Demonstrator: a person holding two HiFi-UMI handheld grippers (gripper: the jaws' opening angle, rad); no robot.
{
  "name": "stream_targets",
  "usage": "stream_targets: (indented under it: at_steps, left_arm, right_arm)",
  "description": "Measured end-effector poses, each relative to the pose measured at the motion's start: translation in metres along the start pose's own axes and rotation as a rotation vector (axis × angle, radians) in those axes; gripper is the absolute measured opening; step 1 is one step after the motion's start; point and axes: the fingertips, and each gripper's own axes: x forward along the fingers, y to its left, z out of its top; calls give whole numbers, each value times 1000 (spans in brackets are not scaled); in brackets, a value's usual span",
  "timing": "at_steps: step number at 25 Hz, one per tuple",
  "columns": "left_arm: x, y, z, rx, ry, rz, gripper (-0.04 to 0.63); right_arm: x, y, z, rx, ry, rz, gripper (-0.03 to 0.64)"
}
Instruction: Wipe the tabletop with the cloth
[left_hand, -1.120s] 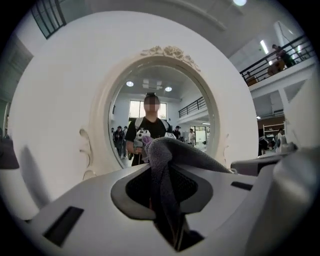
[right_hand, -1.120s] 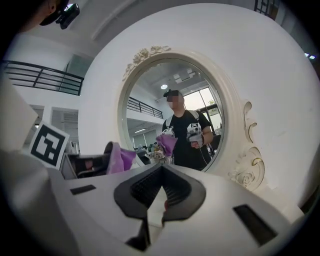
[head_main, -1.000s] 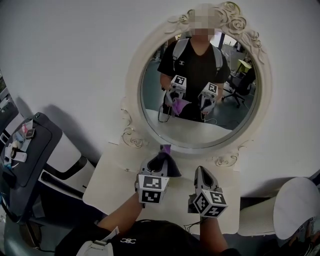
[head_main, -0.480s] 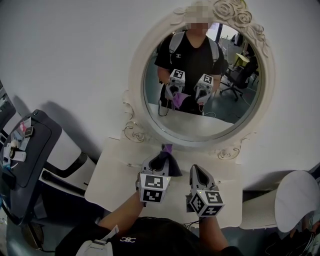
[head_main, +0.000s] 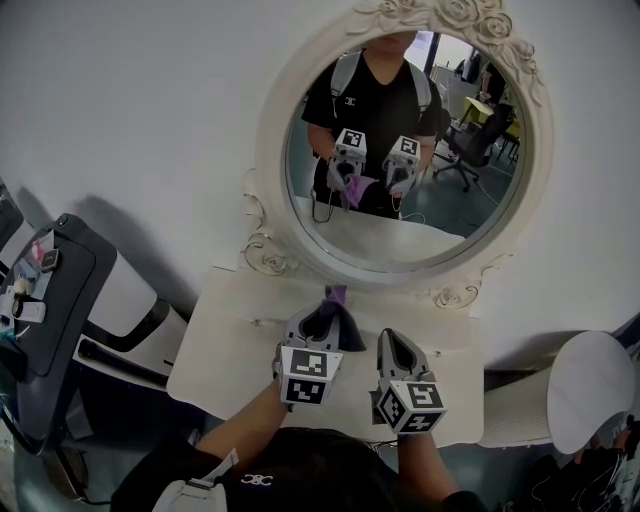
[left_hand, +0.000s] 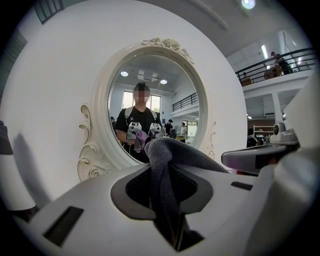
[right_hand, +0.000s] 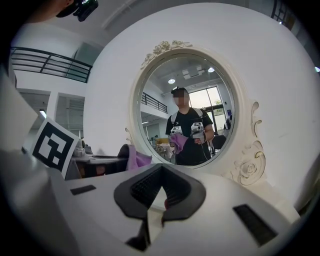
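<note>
Head view shows the left gripper (head_main: 318, 322) pinching the cloth (head_main: 337, 322) just above the table (head_main: 230, 340), near its back edge by the mirror (head_main: 268, 150), with the right gripper (head_main: 397, 346) closed and empty beside it.

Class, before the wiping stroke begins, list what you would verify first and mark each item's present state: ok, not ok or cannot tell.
1. Cloth clamped in the left gripper: ok, it is pinched between the fingers.
2. Right gripper free: ok, its fingers are together with nothing between them.
3. Cloth touching the tabletop: cannot tell, the grippers hide the contact.
4. Tabletop under the grippers free of objects: cannot tell, that part is hidden.
5. Grippers apart from the mirror: ok, both are short of its frame.
</note>
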Motion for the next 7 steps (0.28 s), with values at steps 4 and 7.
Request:
stream_targets:
  at_steps: [4,7]
  left_arm:
    - [2,0,1,0,-1,-1,75]
    - [5,1,1,3,3,2,74]
  right_arm:
    - [-1,0,-2,-9,8,-2,3]
    - [-2,0,-2,-16,12,1,3]
